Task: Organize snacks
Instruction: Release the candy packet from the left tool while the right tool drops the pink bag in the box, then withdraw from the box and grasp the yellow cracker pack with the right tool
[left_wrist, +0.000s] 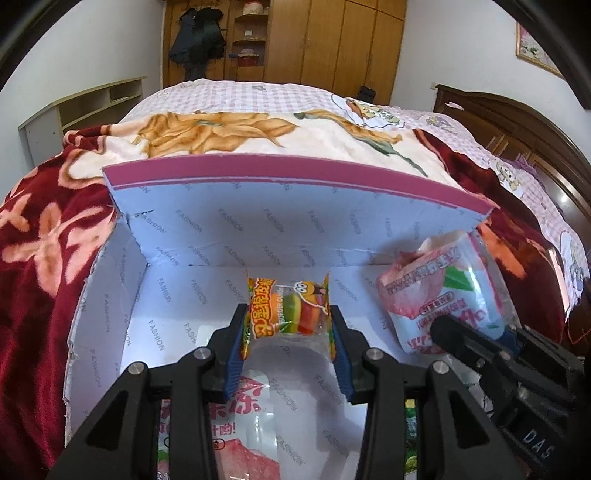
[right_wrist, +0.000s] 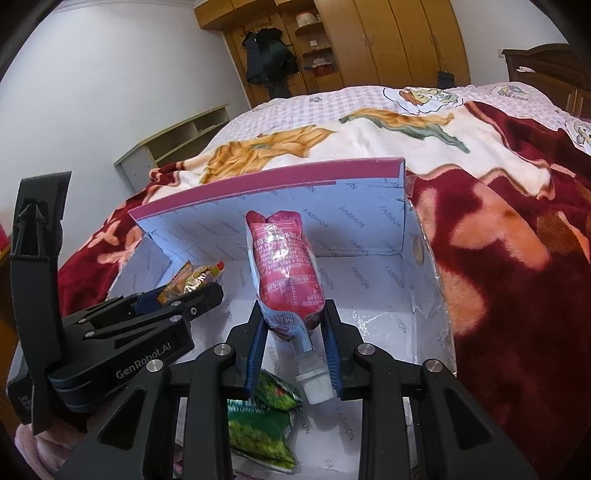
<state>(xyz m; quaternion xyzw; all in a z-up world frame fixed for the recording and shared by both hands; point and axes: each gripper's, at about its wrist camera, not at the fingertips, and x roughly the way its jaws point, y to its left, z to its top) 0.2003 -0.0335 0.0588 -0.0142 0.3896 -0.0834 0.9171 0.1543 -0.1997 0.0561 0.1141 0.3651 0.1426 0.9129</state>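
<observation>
The left gripper (left_wrist: 290, 325) pinches a burger gummy packet (left_wrist: 291, 310) over the open box (left_wrist: 236, 229); the right gripper (right_wrist: 293, 332) squeezes a pink jelly pouch (right_wrist: 284, 273) there too; the slippery pouch could slide out and miss the box.

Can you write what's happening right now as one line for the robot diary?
left tongs: shut on burger candy packet | right tongs: shut on pink jelly pouch | both over open box | green packets inside
</observation>
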